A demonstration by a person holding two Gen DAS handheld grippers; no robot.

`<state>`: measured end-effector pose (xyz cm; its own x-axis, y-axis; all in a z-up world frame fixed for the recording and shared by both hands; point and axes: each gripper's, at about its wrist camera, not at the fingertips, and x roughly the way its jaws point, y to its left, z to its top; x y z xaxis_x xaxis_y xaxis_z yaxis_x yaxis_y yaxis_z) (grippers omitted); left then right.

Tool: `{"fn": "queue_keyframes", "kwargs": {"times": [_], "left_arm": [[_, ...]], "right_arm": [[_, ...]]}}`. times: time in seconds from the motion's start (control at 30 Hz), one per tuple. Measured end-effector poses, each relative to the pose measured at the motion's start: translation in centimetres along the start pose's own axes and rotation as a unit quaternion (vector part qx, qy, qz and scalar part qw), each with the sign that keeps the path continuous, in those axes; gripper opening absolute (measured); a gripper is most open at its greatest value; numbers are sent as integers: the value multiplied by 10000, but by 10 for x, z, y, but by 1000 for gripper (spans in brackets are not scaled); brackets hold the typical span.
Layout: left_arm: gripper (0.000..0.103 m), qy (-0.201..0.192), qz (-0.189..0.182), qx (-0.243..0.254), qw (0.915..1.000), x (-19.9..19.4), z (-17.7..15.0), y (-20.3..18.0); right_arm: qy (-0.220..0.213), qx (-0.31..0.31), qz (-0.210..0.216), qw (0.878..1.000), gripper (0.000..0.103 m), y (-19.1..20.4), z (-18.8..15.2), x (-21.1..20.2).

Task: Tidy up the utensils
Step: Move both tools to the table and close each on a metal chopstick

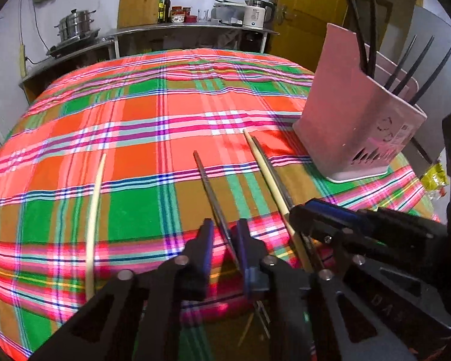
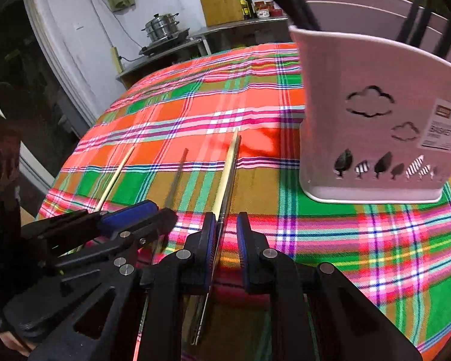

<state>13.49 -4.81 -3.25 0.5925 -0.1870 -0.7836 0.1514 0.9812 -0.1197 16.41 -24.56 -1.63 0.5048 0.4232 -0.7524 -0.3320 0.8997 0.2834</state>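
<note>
A metal chopstick [image 1: 209,186] lies on the plaid tablecloth [image 1: 135,120] and runs between the jaws of my left gripper [image 1: 226,240], close to the right pad; cloth shows beside it, so the jaws stand open. A wooden chopstick [image 2: 227,174] and a metal one [image 2: 234,168] lie side by side between the open jaws of my right gripper [image 2: 227,234], against its left pad. A single wooden chopstick [image 1: 96,210] lies further left. The pink utensil holder [image 2: 361,120] stands to the right with black chopsticks [image 1: 361,30] in it.
The table's near edge runs just under both grippers, which sit close together. Behind the table are a steel counter with a steamer pot [image 1: 75,27], a cutting board [image 1: 139,3], bottles and a kettle [image 1: 257,15], and a yellow door [image 1: 309,15].
</note>
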Motion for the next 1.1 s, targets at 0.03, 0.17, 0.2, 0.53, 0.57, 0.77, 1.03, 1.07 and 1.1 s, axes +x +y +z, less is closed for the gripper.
{"fn": "queue_keyframes", "kwargs": {"times": [0.03, 0.17, 0.2, 0.53, 0.57, 0.77, 1.03, 1.07, 1.1], "left_arm": [[13, 9, -22, -45, 10000, 0, 0, 3], [11, 25, 32, -200, 9998, -2, 0, 14], [11, 28, 43, -232, 9997, -3, 0, 16], [11, 121, 30, -513, 9986, -1, 5, 40], [11, 137, 29, -494, 9987, 0, 6, 40], [11, 231, -30, -415, 9989, 7, 16, 39], [11, 290, 100, -174, 9994, 13, 25, 32], [11, 295, 114, -165, 9994, 13, 26, 31], [10, 295, 119, -167, 9994, 13, 26, 31]], "right_arm": [[8, -23, -13, 10000, 15, 0, 1, 0], [36, -15, -83, 10000, 11, -2, 1, 1], [38, -2, -73, 10000, 11, -2, 1, 0], [79, -1, -254, 9996, 11, -5, 4, -4], [84, 1, -267, 9996, 11, -4, 6, -2], [100, 53, -377, 9992, 11, -4, 19, 10], [167, -58, -622, 9979, 11, 1, 30, 22], [173, -87, -640, 9978, 10, 2, 31, 23], [182, -112, -662, 9976, 7, 3, 31, 24]]}}
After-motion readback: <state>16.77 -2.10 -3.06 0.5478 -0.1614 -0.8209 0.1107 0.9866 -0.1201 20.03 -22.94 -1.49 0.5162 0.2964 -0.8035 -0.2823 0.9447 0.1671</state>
